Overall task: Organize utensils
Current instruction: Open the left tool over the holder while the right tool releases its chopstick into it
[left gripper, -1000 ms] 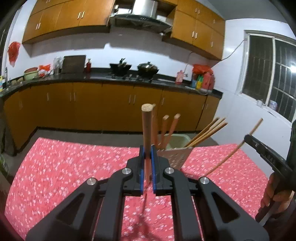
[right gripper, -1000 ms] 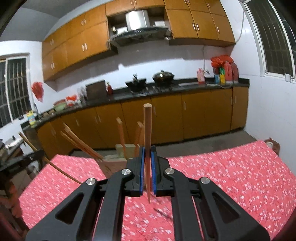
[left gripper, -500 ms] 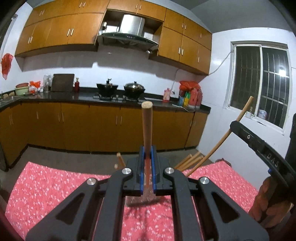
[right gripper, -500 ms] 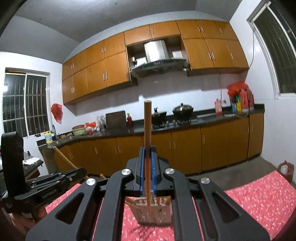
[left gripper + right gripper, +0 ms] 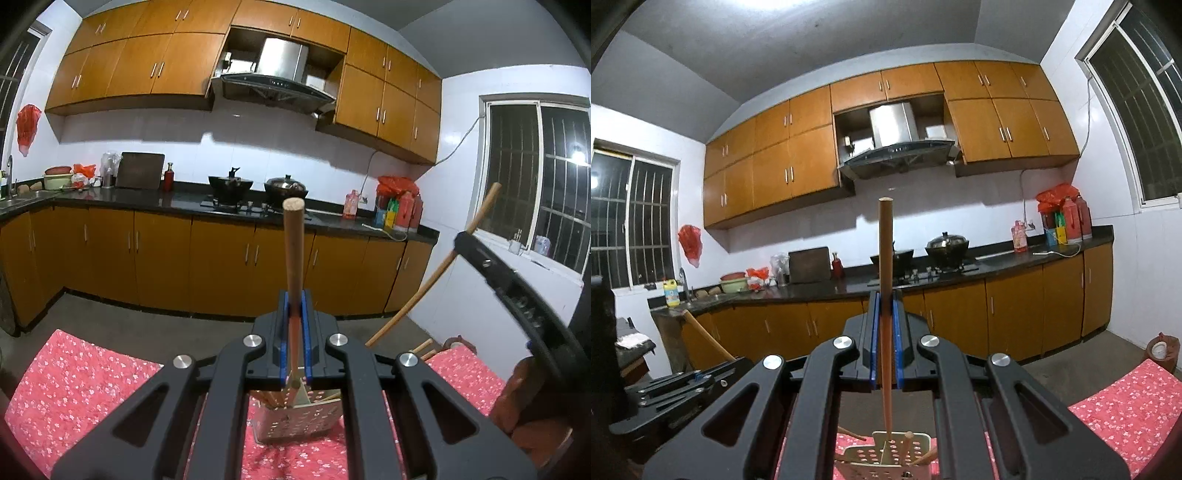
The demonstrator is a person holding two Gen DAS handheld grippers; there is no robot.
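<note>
Both hand-held grippers — left (image 5: pixel 294 332), right (image 5: pixel 885 339) — pinch long wooden sticks (image 5: pixel 293 266) above the perforated metal holder (image 5: pixel 295 424) — a tilt could miss its mouth.

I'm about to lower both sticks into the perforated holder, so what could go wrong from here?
Each tongs is shut on one long wooden stick: left tongs, right tongs.
1. The holder already has sticks leaning across it, so an incoming tip may catch on them.
2. The right-hand stick slants toward the left-hand stick; both descending together could collide.
3. The holder looks light on the red cloth; a sideways push might tip it.
</note>
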